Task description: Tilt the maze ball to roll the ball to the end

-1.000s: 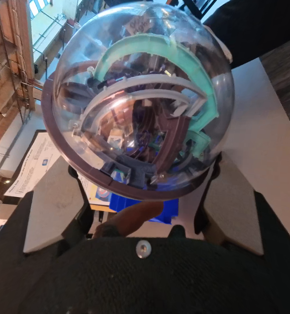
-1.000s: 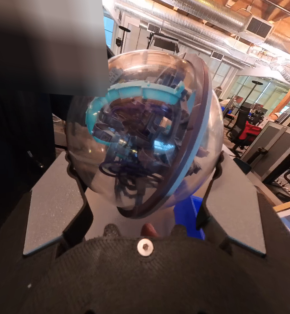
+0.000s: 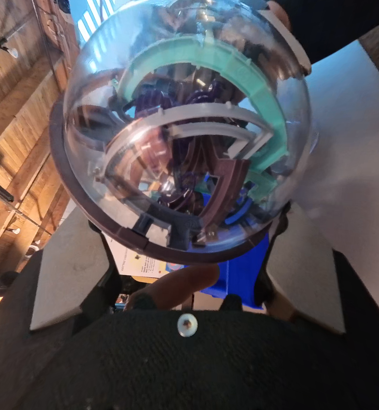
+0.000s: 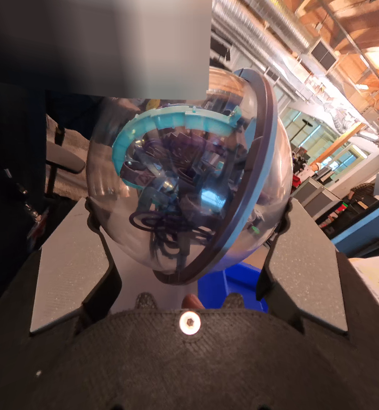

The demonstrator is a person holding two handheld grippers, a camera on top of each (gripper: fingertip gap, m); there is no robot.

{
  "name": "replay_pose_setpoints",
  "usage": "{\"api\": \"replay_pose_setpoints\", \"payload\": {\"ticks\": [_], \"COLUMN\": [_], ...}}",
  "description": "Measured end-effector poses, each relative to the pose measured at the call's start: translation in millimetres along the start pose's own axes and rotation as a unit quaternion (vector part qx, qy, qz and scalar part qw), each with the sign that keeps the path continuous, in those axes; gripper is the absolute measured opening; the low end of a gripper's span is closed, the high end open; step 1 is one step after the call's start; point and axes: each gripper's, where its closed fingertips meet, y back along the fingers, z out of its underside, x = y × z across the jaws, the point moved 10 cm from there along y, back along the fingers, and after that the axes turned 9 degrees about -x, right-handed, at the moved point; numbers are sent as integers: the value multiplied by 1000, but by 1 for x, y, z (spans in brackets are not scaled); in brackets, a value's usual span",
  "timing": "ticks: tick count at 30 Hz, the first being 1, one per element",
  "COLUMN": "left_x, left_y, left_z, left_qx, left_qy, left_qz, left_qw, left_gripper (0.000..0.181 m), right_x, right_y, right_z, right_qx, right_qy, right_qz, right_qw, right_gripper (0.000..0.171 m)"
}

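Maze ball (image 3: 184,137) held aloft between both grippers, clear of the white surface (image 3: 348,142) below. Left gripper (image 3: 189,219): jaws spread wide, pressed against the lower flanks of the sphere, one on each side, clamping it. Right gripper (image 4: 188,213): jaws likewise spread to the sphere's width, tips touching its left and right sides, gripping it. Dark equatorial rim (image 3: 77,188) tilted: in the left wrist view running along the lower left edge of the sphere; in the right wrist view slanting steeply from upper right to bottom centre. Inside the clear shell: mint-green track (image 3: 206,55) arching over the top, grey tracks (image 3: 206,111) beneath it, brown curved track (image 3: 226,188) lower right, purple loops deeper in. Small ball inside not identifiable amid reflections. Blue bin (image 4: 233,288) on the surface under the sphere; printed sheet (image 3: 137,261) lying beside the bin. Fingertip (image 3: 184,284) showing just under the sphere in the left wrist view. Some motion blur in both views.
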Motion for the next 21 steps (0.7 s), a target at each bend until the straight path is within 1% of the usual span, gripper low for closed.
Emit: {"api": "replay_pose_setpoints", "payload": {"ticks": [1, 7, 11, 17, 21], "left_x": [0, -2, 5, 10, 20], "left_y": [-1, -4, -7, -11, -15], "left_z": [0, -1, 1, 4, 10], "left_qx": [3, 32, 43, 38, 33], "left_qy": [5, 54, 82, 73, 73], "left_qz": [-6, -20, -17, -17, -3], "left_qw": [1000, 998, 996, 996, 997], "left_gripper": [156, 155, 155, 155, 155], "right_x": [2, 11, 10, 7, 1], "right_y": [1, 7, 8, 8, 6], "right_z": [-3, -17, -17, -10, 3], "right_qx": [-6, -27, -34, -38, -43], "right_qy": [2, -17, -37, -33, -41], "right_qz": [-1, -21, -31, -22, -18], "right_qw": [1000, 999, 998, 999, 998], "right_gripper": [157, 156, 157, 157, 157]}}
